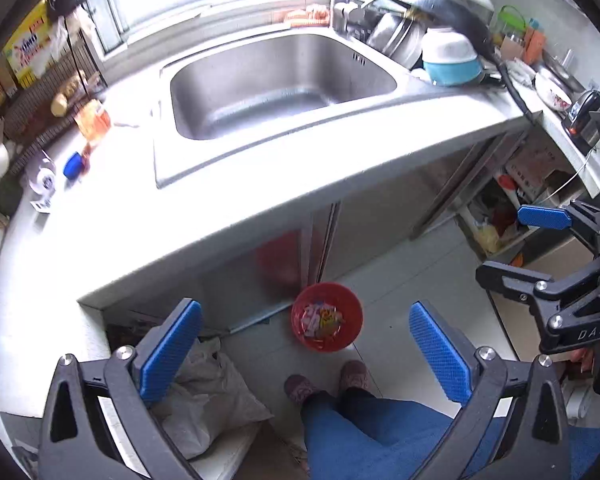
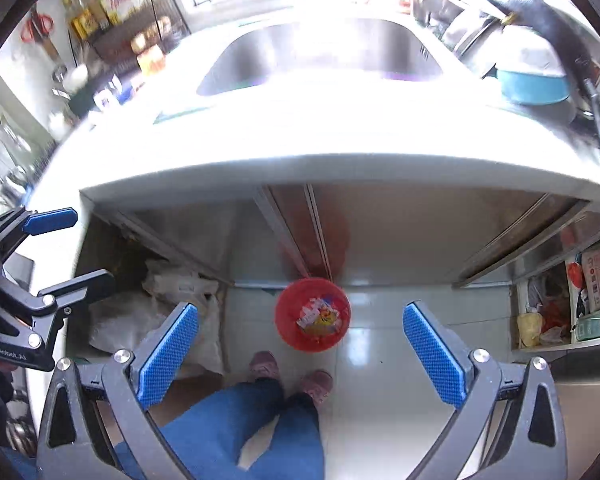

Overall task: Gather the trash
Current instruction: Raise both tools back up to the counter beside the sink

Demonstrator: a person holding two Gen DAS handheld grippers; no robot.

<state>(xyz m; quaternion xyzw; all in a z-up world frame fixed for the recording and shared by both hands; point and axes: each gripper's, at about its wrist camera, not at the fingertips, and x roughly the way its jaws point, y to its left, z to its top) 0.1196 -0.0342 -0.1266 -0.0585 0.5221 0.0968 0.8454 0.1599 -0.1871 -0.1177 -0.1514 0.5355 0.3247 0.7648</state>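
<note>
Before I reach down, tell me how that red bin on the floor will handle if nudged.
The red bin looks like thin plastic holding only a few wrappers, so probably light. On the glossy floor tiles it would likely slide rather than tip, given its wide mouth.

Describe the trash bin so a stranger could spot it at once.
Start at the steel sink, then drop to the floor below the counter edge. The bin stands there before the cabinet doors, just ahead of the person's feet: small, round, red, with colourful wrappers inside.
</note>
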